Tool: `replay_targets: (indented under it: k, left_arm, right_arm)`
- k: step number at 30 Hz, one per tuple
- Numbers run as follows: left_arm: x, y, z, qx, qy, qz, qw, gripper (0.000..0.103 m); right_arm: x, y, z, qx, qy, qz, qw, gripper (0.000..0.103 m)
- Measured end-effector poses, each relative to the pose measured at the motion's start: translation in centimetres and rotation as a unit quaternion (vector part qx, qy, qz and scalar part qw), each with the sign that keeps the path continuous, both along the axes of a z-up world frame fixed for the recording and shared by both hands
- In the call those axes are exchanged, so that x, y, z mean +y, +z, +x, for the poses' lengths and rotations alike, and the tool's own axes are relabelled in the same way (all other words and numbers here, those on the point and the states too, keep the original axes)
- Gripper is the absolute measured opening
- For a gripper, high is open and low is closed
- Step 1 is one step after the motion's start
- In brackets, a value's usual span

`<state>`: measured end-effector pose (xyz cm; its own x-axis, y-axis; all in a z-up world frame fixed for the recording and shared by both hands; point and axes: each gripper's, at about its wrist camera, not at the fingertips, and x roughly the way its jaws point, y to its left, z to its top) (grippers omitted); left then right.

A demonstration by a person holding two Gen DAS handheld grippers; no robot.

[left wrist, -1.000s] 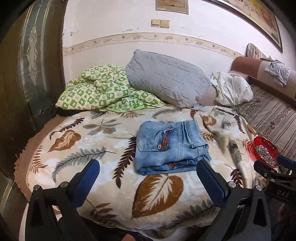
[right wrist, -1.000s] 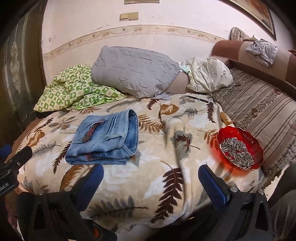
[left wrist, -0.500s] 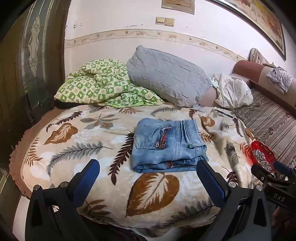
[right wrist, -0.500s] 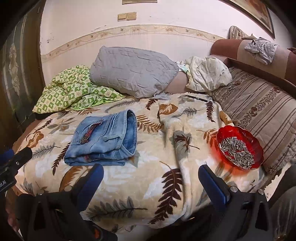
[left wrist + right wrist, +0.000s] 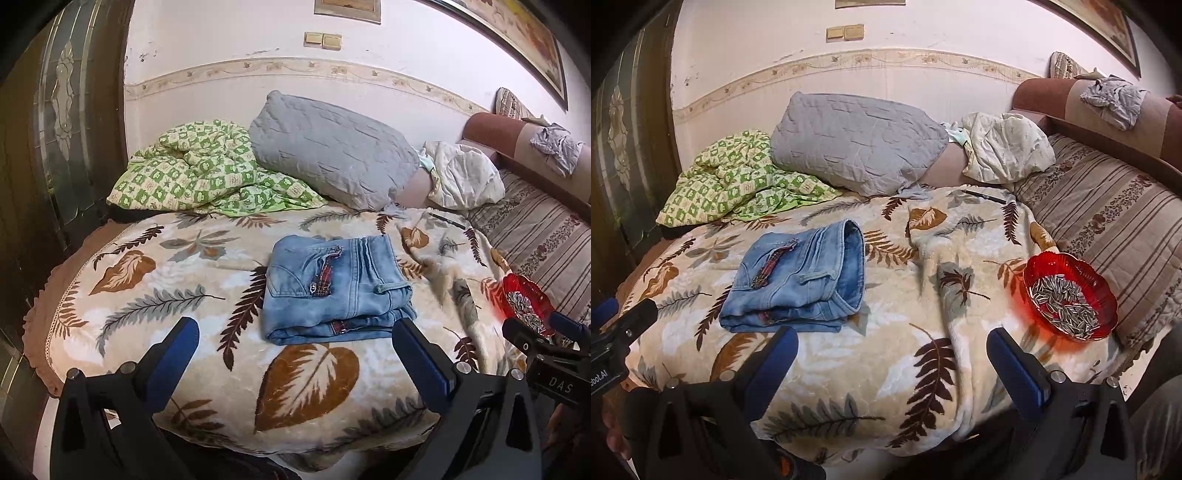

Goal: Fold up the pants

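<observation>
Pants: folded, lying on bed, ahead of left hand-held gripper, apart from it. Right hand-held gripper: pants ahead-left. Both spread wide, holding nothing.

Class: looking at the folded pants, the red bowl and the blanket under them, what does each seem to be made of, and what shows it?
Pants: faded blue denim, visible seams and belt loop.
Bowl: red glass or clear plastic; glossy, casts a red glow.
Blanket: plush fleece, likely; soft nap, printed leaves.
</observation>
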<state>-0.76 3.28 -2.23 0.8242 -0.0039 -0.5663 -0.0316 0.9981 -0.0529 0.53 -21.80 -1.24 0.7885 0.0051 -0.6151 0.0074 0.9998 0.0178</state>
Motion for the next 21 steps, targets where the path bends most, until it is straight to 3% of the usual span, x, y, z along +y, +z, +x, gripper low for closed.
replay_targets:
  k: [21]
  left_arm:
    - [-0.11, 0.02, 0.01, 0.001, -0.004, 0.006, 1.0, 0.103]
  right_arm:
    - [0.05, -0.13, 0.15, 0.003, 0.0, 0.0, 1.0, 0.103]
